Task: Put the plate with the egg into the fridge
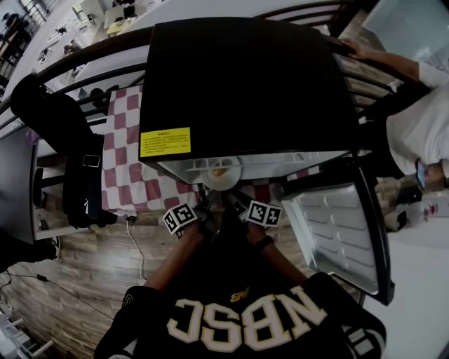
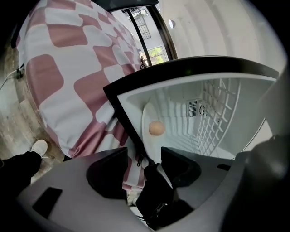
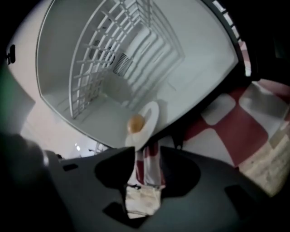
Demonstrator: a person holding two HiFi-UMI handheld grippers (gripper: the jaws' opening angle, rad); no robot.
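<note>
At the front edge of the black, white-lined mini fridge (image 1: 245, 77), the round white plate (image 1: 231, 180) with the brown egg (image 1: 219, 170) lay on the cabinet floor. Left gripper (image 2: 144, 152) and right gripper (image 3: 147, 152) both had jaws apart, holding nothing. Placement judged done; the white-lined fridge door (image 1: 337, 231) hung open, closing left to do. Fridge stood on a pink-and-white checked cloth (image 1: 123, 140) over a wood-plank floor (image 1: 84, 266).

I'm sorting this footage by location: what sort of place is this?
Probably an office or lab mock-up, not a home kitchen: the small black fridge stands on a pink-and-white checked cloth, beside a dark metal railing that seems to overlook white desks below.
</note>
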